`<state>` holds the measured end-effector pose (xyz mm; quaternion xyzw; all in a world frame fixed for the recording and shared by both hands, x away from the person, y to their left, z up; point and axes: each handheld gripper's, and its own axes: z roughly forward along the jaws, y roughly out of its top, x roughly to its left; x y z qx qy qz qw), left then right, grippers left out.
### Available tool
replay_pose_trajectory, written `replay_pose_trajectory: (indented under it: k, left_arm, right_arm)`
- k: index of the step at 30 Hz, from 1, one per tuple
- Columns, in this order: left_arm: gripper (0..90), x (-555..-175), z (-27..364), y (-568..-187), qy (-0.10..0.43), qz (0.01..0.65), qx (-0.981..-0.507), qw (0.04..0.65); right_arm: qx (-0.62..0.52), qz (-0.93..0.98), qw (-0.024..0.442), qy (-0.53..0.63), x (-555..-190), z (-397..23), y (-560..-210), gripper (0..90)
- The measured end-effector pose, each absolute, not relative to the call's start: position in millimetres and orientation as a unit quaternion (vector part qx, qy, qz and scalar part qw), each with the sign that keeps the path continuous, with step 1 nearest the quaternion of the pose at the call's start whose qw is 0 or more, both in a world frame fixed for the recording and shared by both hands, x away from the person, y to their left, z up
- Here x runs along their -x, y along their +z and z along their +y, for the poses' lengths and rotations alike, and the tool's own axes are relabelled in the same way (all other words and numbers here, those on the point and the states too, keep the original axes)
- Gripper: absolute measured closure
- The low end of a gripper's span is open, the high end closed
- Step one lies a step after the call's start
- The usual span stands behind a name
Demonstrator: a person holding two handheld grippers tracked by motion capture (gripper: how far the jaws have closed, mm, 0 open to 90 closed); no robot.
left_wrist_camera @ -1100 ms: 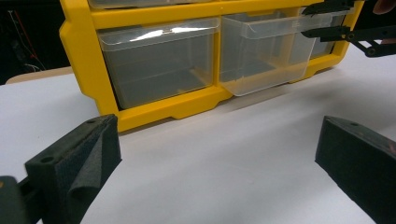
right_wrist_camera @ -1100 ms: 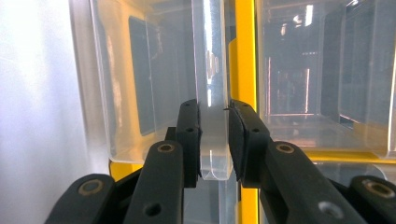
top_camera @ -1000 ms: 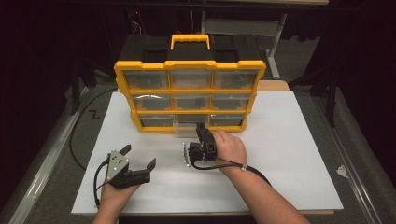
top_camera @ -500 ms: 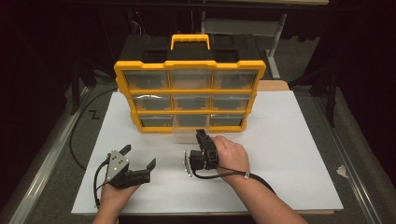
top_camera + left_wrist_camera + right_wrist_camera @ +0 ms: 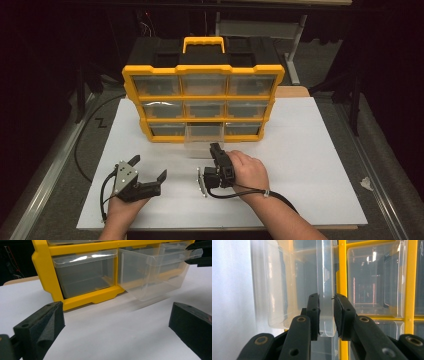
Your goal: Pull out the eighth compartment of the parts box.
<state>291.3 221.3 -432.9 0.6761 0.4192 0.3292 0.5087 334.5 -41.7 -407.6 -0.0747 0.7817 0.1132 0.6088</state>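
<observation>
Drawer juts from the organizer toward the counter's near edge. Right tool pinches its front lip, nearer than the left tool, which gapes wide and empty.

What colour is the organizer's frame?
Yellow frame, with a black back; the left gripper view shows it best.

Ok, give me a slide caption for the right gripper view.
Right gripper clamped on the handle lip of a clear drawer pulled partway out of the yellow organizer.
</observation>
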Motion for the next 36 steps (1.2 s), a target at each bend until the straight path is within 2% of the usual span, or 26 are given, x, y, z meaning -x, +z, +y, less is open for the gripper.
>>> replay_pose_trajectory:
  k: [30, 36]
  left_arm:
    - [1.1, -290.8, 220.7, -433.1, 0.329, 0.418, -0.678, 0.508]
    - [1.1, -290.9, 220.5, -433.3, 0.329, 0.417, -0.678, 0.508]
  right_arm:
    - [0.081, 0.776, 0.614, 0.122, -326.6, -42.8, -415.6, 76.3]
    - [0.077, 0.788, 0.599, 0.121, -328.5, -42.6, -412.4, 69.0]
